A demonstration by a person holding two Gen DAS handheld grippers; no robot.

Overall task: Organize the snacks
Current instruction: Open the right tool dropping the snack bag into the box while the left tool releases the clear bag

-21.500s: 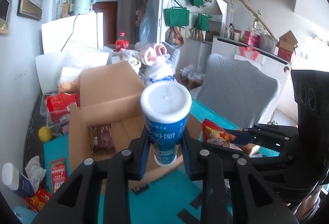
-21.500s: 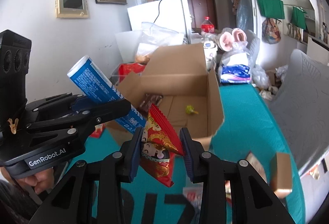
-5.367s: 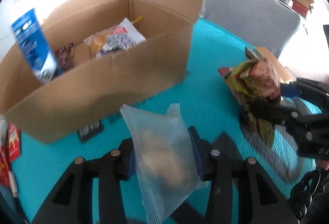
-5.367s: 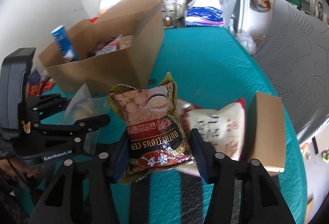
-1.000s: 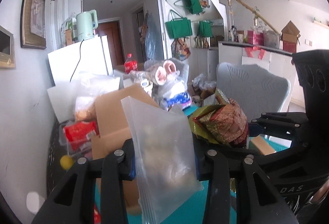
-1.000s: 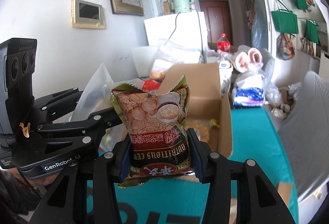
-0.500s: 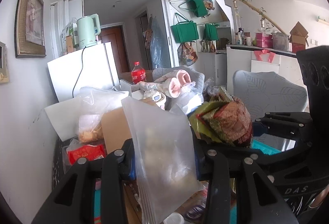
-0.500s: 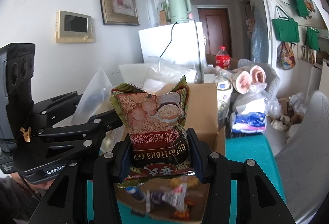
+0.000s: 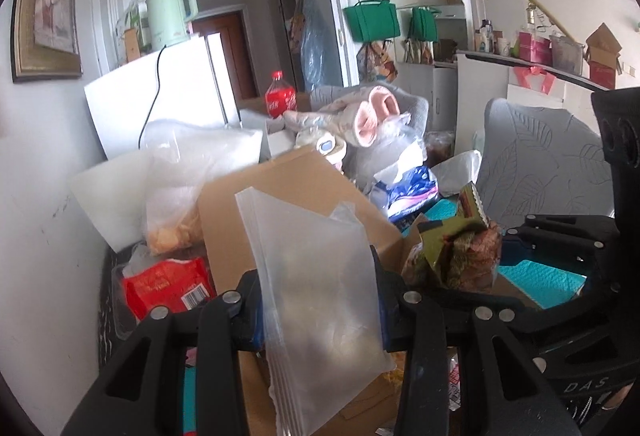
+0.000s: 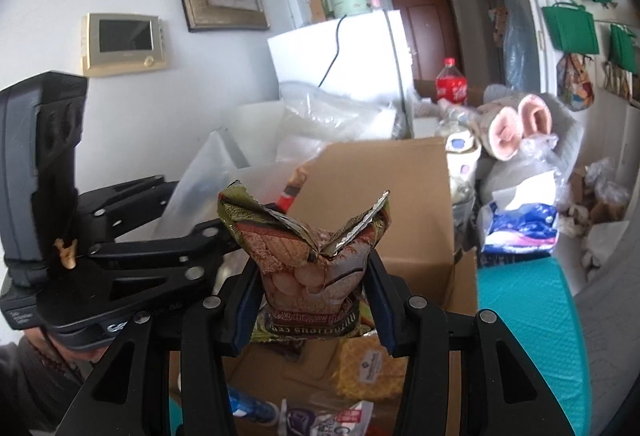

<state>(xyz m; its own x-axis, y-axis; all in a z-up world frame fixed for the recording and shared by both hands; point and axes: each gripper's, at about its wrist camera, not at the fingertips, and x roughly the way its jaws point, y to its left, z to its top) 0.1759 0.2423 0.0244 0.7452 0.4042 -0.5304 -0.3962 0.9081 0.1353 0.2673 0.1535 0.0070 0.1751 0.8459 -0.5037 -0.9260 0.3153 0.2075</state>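
My left gripper point(image 9: 320, 300) is shut on a clear zip bag point(image 9: 316, 292) and holds it upright over the open cardboard box point(image 9: 280, 196). My right gripper point(image 10: 312, 292) is shut on a green-brown cereal snack bag point(image 10: 312, 256), now crumpled and slumped between the fingers, above the same box point(image 10: 400, 204). That snack bag also shows in the left wrist view point(image 9: 456, 252), to the right of the zip bag. Inside the box lie a yellow packet point(image 10: 368, 368), a blue tube point(image 10: 252, 406) and a white packet point(image 10: 328, 416). The left gripper body point(image 10: 120, 256) is at my right gripper's left.
A red snack pack point(image 9: 168, 284) and a clear bag of chips point(image 9: 176, 204) sit left of the box by the wall. The teal table top point(image 10: 528, 336) lies to the right. A grey chair point(image 9: 540, 168), plush slippers point(image 10: 516, 124) and a cola bottle point(image 9: 280, 96) stand behind.
Both grippers have moved in over the box, and its contents now show below. The cereal bag has slumped and folded in the right gripper. The zip bag stays held.
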